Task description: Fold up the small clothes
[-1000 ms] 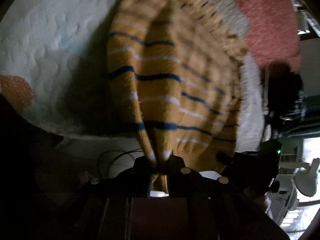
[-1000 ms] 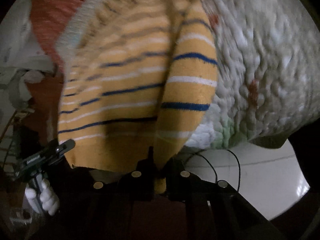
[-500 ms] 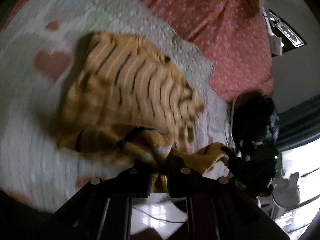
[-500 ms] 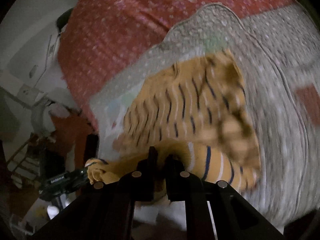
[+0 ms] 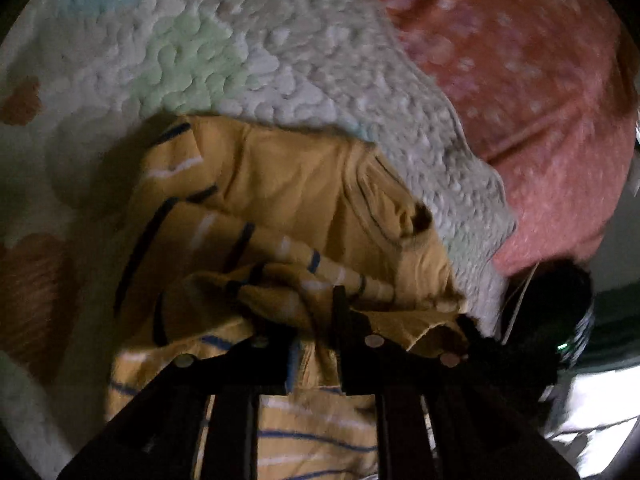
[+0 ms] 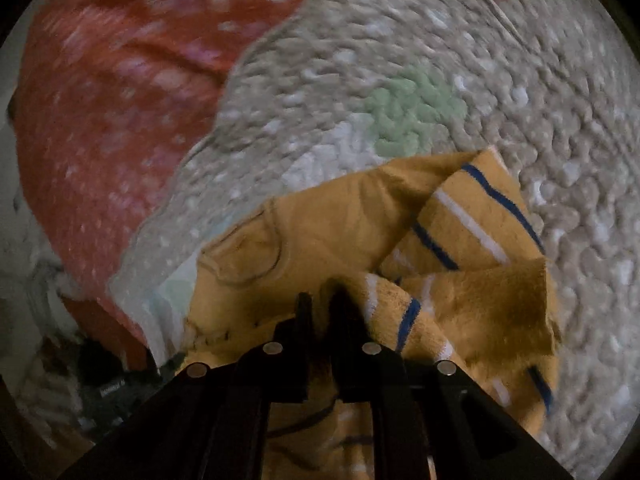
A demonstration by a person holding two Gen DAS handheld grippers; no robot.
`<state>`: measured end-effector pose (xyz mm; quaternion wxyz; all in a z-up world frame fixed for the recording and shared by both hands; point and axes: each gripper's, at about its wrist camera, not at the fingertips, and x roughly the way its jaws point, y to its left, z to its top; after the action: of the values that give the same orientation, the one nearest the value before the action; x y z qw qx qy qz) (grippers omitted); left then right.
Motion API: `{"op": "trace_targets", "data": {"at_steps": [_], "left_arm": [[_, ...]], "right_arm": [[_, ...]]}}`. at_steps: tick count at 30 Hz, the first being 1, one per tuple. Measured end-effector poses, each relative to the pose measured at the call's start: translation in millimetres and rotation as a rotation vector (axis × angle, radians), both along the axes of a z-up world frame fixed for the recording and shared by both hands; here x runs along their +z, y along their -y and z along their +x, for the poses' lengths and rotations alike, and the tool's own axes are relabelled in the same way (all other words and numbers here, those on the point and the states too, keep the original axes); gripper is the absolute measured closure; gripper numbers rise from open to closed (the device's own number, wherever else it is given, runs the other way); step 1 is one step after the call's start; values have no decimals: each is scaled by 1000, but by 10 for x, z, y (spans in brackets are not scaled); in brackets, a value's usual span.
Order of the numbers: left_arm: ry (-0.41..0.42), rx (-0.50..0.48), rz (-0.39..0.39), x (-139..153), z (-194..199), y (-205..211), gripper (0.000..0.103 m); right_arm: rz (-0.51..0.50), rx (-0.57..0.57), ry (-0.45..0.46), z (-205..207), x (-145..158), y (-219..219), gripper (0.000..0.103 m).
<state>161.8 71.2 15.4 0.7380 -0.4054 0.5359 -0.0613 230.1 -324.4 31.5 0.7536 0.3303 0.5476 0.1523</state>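
A small yellow garment [image 5: 288,184] with blue and white stripes lies bunched on the quilt, its lower part folded over its upper part. My left gripper [image 5: 310,320] sits low over the near fold. Its jaws are opening a little, with striped cloth still pinched between them. In the right wrist view the same garment [image 6: 340,216] spreads ahead, a striped sleeve doubled over at the right. My right gripper [image 6: 320,304] is nearly closed on the near edge; its jaws are also opening, cloth still between them.
A white bubbly quilt [image 5: 240,60] with pastel patches covers the bed [image 6: 440,40]. A red dotted sheet [image 5: 520,60] lies beyond its edge [image 6: 100,80]. A dark device with a green light [image 5: 562,346] sits off the bed's side, above pale floor.
The garment hung from both grippers a second ago. Both grippers carried it forward over the bed and lowered it, so its held edge now lies folded over the rest.
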Motion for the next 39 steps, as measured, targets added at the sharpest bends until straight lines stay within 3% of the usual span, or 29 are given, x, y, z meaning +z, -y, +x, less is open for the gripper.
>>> {"op": "trace_targets", "data": {"at_steps": [2, 6, 7, 9, 10, 11, 15, 22, 25, 26, 27, 28, 29, 31, 33, 37, 39], "left_arm": [[10, 44, -79, -74, 14, -126, 82], [21, 98, -179, -119, -15, -330, 78], [26, 110, -203, -111, -25, -372, 74], [58, 152, -198, -2, -72, -465, 57], [74, 168, -193, 57, -81, -507, 47], [93, 184, -190, 138, -88, -539, 45], [94, 147, -85, 346, -123, -490, 45], [127, -110, 96, 352, -73, 212, 45], [75, -98, 201, 169, 23, 172, 45], [25, -70, 239, 67, 56, 96, 47], [-20, -38, 235, -54, 73, -13, 50], [-43, -7, 183, -156, 68, -128, 62], [-50, 16, 147, -199, 52, -203, 68], [-44, 51, 66, -228, -4, -344, 68], [-38, 52, 67, -186, -59, -394, 68], [-2, 40, 77, -12, -237, -393, 60], [19, 42, 78, 63, -414, -426, 55]], "right_arm": [[44, -32, -17, 50, -78, 46, 85], [69, -64, -5, 96, -58, 149, 77], [69, -77, 7, 108, -25, 190, 71], [62, -109, 35, 107, 66, 274, 54], [56, -122, 51, 95, 131, 325, 51], [52, -129, 66, 76, 186, 357, 51], [24, -62, 111, -53, 371, 318, 51], [-46, 150, 134, -250, 302, -226, 57], [-179, 174, 113, -151, 123, -302, 62], [-266, 150, 120, -89, 81, -254, 73], [-314, 117, 123, -51, 74, -195, 78], [-359, 69, 125, -20, 91, -112, 78], [-409, -11, 133, 1, 145, 32, 73], [-458, -115, 137, -1, 234, 260, 64], [-425, -176, 138, -69, 318, 515, 61], [-341, -112, 166, -298, 460, 576, 59], [-365, -35, 211, -458, 538, 406, 59]]}}
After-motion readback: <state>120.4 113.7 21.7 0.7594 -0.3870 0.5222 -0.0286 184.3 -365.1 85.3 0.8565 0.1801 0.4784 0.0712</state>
